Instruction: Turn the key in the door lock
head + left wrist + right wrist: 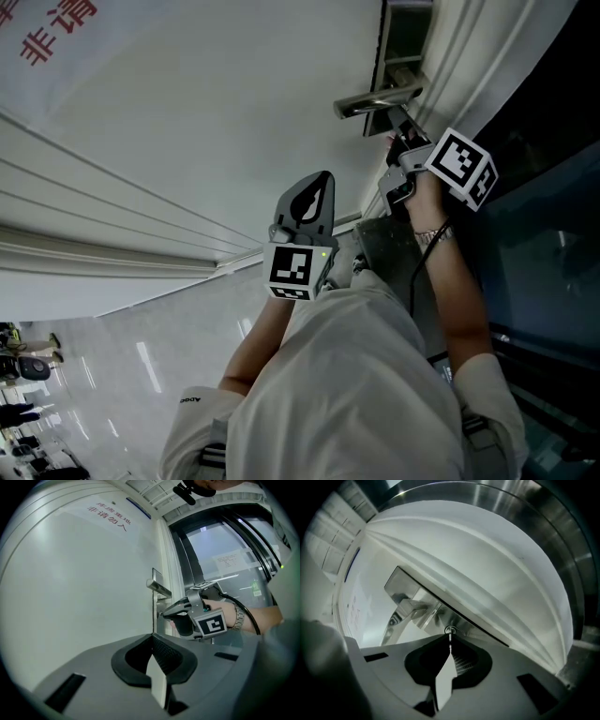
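Head view:
- White door [187, 141] fills the upper left.
- Metal door handle [375, 98] sits near the door's edge at top centre.
- Right gripper [401, 131] is held out level, with its tips against the door just under the handle. Its marker cube [461, 167] faces the camera.
- A metal watch band [433, 234] is on that wrist.
- Left gripper [323, 180] is held lower and to the left, close to the door face but well apart from the handle, and touches nothing.

Left gripper view:
- The 2 jaws meet at the tips with nothing between them, so this gripper is closed and empty.
- Beyond them the right gripper is seen side-on, nose at the door's edge below the handle.
- Red lettering [110, 517] is on the door, upper left.
- A glazed panel [225, 545] stands to the right of the door frame.

Right gripper view:
- The jaws are pressed together on the key [450, 638], a thin blade standing out past the tips.
- The key's far end sits in the round lock cylinder [450, 630].
- The cylinder is set in a metal plate [440, 618], the same plate that carries the handle.
- The whole view is strongly tilted, with the handle running off to the upper left.
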Tool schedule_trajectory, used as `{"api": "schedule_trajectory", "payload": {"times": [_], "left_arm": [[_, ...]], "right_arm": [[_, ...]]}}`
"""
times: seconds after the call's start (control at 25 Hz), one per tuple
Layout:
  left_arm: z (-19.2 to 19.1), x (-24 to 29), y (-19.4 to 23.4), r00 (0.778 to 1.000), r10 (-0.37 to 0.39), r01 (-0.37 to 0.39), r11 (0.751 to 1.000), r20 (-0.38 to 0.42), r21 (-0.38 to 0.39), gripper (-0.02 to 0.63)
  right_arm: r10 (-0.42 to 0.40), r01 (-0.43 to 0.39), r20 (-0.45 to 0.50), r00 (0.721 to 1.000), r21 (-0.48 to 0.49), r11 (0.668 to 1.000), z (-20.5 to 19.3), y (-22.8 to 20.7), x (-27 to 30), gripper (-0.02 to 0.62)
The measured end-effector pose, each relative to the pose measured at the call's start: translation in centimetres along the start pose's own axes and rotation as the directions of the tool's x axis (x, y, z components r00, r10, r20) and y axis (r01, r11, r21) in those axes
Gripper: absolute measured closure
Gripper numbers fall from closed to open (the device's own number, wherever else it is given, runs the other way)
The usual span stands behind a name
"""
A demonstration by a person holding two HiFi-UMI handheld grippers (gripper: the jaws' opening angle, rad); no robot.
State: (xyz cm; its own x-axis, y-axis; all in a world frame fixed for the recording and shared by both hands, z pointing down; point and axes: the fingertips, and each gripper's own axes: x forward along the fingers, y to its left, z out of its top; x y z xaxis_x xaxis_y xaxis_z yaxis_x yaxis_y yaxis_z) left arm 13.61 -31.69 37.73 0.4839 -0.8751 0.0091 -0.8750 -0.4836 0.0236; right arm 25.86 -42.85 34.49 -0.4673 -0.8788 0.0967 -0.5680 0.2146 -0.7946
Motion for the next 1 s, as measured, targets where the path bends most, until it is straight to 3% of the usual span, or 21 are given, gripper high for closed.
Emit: {"api": "schedule_trajectory", "payload": {"times": [0.16,0.4,0.64,0.84,1.0], "left_arm": [[-0.14,0.01,0.19,1.0,0.002,-0.002,1.0,-0.003,-0.002,0.597],[-0.24,-0.03,0.17,1.0,0.0,0.0,1.0,-0.004,-0.004,0.597],[-0.26,-0.1,0.38,1.0,0.003,-0.003,1.0,-0.003,-0.006,0.598],[-0.3,-0.16,0.54,1.0,0.004,-0.004,1.0,-0.002,-0.008,0.597],[-0.31,-0.15,0.48,1.0,0.0,0.0,1.0,-0.003,-0.006,0.598]], "right_arm": [[0.06,-0.061,0.011,0.998,0.238,0.969,-0.04,0.0,0.06,0.586],[0.096,-0.096,0.018,0.995,0.374,0.923,0.01,-0.29,0.01,0.586],[0.135,-0.136,0.043,0.99,0.541,0.83,-0.08,-0.41,0.08,0.585],[0.15,-0.151,0.054,0.987,0.612,0.776,-0.14,-0.48,0.17,0.584],[0.163,-0.156,0.042,0.986,0.594,0.789,-0.12,-0.44,0.17,0.584]]}}
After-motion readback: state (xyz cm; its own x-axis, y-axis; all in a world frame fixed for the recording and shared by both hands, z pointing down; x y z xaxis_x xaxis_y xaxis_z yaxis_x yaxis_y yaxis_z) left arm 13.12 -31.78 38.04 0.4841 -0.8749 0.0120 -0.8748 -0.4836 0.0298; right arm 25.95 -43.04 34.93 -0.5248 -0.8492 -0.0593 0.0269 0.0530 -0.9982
